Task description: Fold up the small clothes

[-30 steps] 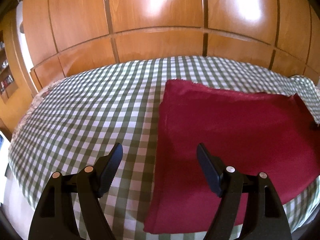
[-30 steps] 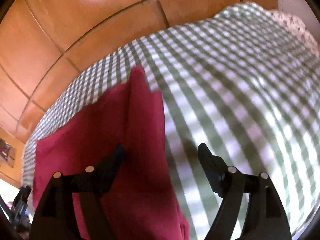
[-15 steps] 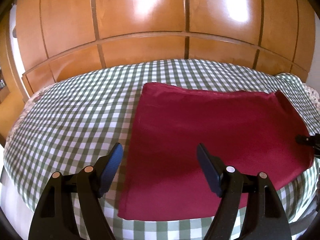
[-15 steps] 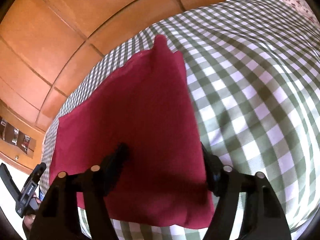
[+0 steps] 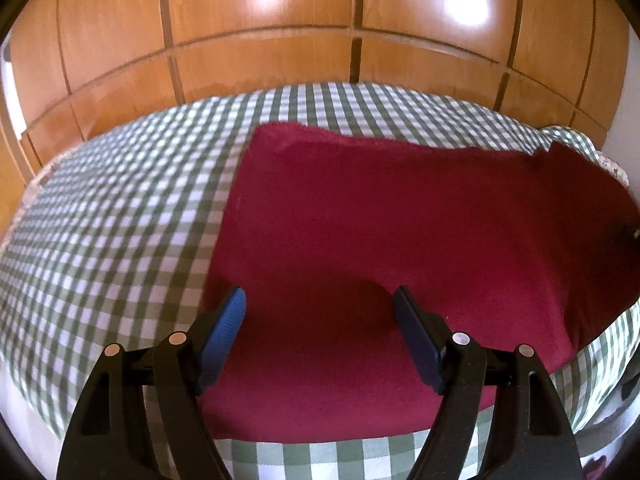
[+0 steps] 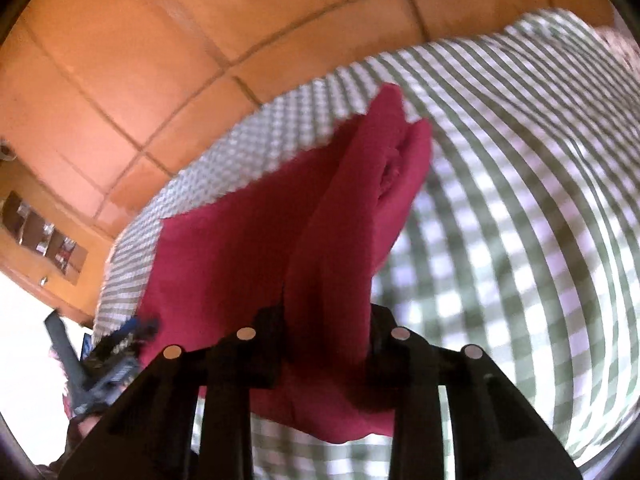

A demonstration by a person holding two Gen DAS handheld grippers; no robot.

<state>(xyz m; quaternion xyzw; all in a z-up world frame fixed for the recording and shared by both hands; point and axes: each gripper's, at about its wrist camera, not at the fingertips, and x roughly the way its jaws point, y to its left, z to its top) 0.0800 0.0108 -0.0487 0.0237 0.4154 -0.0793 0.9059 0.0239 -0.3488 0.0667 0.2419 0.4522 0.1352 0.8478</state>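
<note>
A dark red cloth [image 5: 380, 220] lies spread on the green-and-white checked tablecloth [image 5: 112, 208]. My left gripper [image 5: 320, 320] is open, its blue-padded fingers just above the cloth's near left part. My right gripper [image 6: 326, 320] is shut on the cloth's right edge [image 6: 328, 280], which is pinched into a raised ridge running away from the jaws. The left gripper also shows blurred at the lower left of the right wrist view [image 6: 120, 344].
Wooden cabinet doors [image 5: 320, 32] stand right behind the table. The tablecloth [image 6: 520, 200] continues to the right of the cloth. A shelf with small items [image 6: 44, 236] is at the far left.
My right gripper has closed on the cloth's right edge and lifted it into a ridge. My left gripper has moved right, over the cloth's near left part, still open.
</note>
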